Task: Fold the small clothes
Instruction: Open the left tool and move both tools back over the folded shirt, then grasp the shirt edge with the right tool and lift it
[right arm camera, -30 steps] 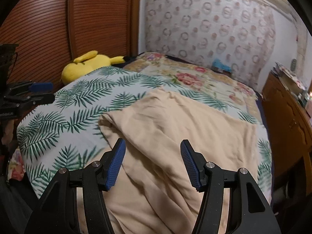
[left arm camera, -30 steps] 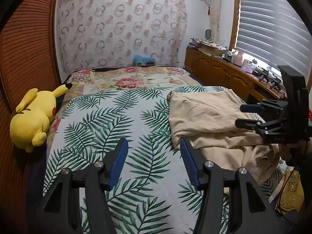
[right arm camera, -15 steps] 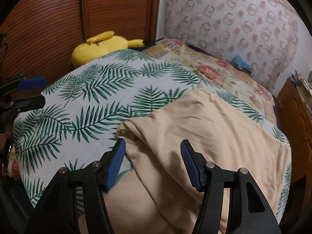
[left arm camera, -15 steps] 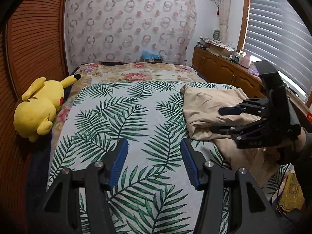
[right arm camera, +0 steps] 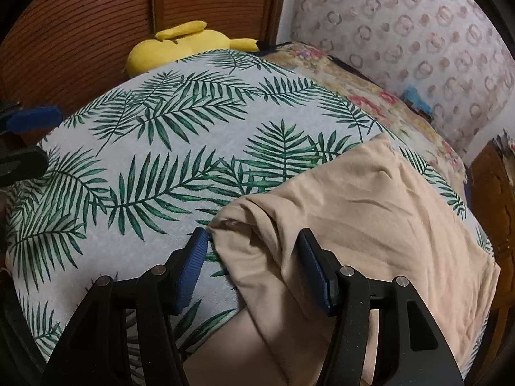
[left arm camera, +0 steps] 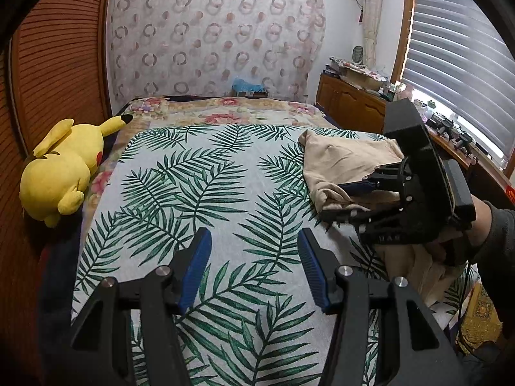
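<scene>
A beige garment (right arm camera: pixel 354 212) lies crumpled on the right side of the palm-leaf bedspread (right arm camera: pixel 154 148). It also shows in the left wrist view (left arm camera: pixel 341 164). My right gripper (right arm camera: pixel 254 257) is open, low over the garment's near left corner, with a fold of cloth between its blue pads. In the left wrist view the right gripper (left arm camera: pixel 357 199) reaches onto the garment from the right. My left gripper (left arm camera: pixel 254 257) is open and empty above bare bedspread (left arm camera: pixel 199 193), left of the garment.
A yellow plush toy (left arm camera: pixel 61 167) lies at the bed's left edge by the wooden slatted wall (left arm camera: pixel 58 64). A wooden dresser (left arm camera: pixel 351 103) with clutter stands right of the bed under the window blinds. A floral blanket (left arm camera: pixel 225 112) covers the bed's far end.
My right gripper has moved down and left to the garment's corner. My left gripper has shifted left, so the garment sits farther right in its view.
</scene>
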Demonstrator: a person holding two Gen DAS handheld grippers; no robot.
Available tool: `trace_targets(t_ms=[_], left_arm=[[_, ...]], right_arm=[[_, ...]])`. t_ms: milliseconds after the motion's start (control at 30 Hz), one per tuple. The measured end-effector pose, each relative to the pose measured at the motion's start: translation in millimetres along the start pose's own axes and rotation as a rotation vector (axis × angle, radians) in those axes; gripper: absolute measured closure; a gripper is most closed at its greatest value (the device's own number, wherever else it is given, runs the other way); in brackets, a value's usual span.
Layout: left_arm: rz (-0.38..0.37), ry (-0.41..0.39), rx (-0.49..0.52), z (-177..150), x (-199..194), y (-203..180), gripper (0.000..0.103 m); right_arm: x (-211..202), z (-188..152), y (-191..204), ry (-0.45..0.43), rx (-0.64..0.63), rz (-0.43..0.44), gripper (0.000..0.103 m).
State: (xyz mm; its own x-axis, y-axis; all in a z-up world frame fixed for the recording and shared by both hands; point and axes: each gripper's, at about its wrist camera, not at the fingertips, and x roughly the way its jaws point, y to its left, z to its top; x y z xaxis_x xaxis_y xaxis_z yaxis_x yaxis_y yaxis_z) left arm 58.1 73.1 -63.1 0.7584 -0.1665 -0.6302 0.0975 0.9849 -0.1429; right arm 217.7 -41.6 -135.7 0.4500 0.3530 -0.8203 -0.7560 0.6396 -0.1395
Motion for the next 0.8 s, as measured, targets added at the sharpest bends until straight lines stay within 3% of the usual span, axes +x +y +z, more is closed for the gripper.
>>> trace_targets(t_ms=[67, 133, 333, 433, 600, 800], left_arm=[[-0.003, 0.002, 0.002, -1.1, -0.3, -2.2, 0.049], [-0.007, 0.004, 0.006, -2.2, 0.2, -4.7, 0.049], [-0.032, 0.008, 0.021, -2.0, 1.3, -14.3, 0.049], [-0.043, 0.009, 0.029, -2.1, 1.3, -18.9, 0.049], [-0.054, 0.013, 0.041, -2.6, 3.0, -26.4, 0.049], [-0.067, 0.025, 0.052, -5.3, 5.9, -34.0, 0.049]], right_arm=[[-0.3, 0.4, -3.2, -0.006, 0.002, -0.008, 0.085], [-5.9, 0.9, -11.8, -0.013, 0.024, -0.003, 0.095], [-67.9, 5.4, -61.2, -0.153, 0.116, -0.096, 0.097], [-95.5, 3.3, -97.7, -0.174, 0.157, -0.169, 0.097], [-122.8, -4.4, -157.0, -0.16, 0.214, -0.292, 0.097], [-127.1, -20.4, -213.5, -0.093, 0.278, -0.408, 0.097]])
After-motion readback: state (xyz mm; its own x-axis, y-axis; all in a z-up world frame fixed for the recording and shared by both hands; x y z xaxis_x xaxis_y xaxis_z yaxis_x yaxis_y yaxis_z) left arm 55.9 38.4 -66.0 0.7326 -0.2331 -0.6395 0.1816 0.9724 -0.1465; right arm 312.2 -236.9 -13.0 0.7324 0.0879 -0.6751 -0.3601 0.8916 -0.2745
